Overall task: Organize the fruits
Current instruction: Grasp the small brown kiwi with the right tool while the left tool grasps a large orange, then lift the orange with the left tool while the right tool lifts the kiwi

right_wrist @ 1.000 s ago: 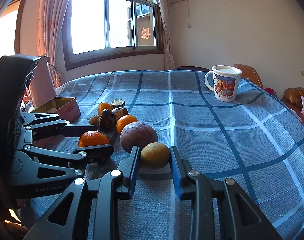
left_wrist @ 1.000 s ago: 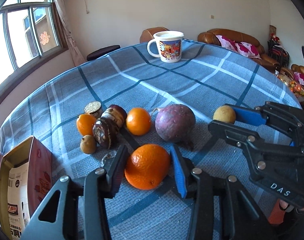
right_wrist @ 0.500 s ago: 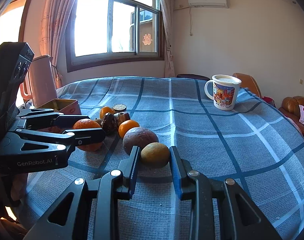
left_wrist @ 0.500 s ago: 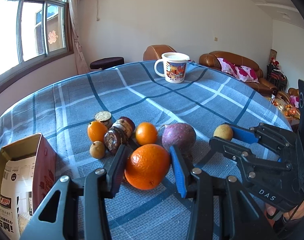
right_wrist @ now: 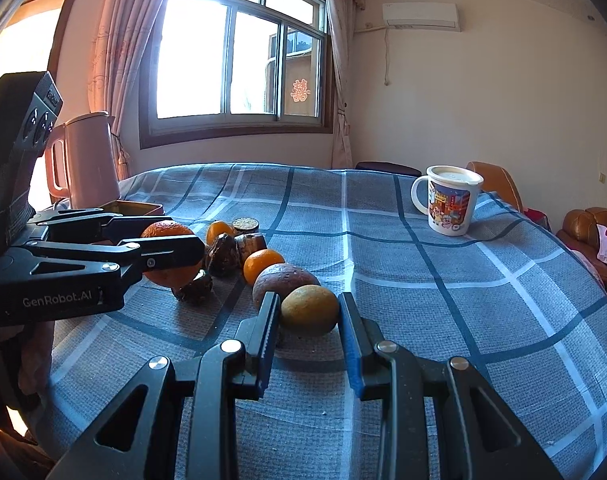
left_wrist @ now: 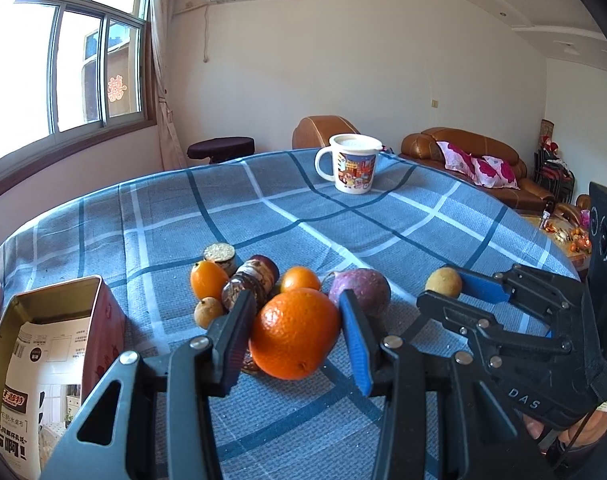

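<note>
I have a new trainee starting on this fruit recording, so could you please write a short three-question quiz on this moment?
1. True or false: the left gripper is shut on the large orange.
2. What does the right gripper hold: A) the mug, B) the small yellow-brown fruit, C) the purple fruit?
3. Fill in: the open tin box lies to the ___ of the fruits in the left wrist view.

Key: 1 true; 2 B; 3 left.

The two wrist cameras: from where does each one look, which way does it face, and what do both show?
Left wrist: sits behind the left gripper, clamped on a large orange; faces the mug and sofa; right gripper at right.
Right wrist: sits behind the right gripper, shut on a yellow-brown fruit; faces the window; left gripper at left.
Shared: fruits, mug, checked tablecloth.
</note>
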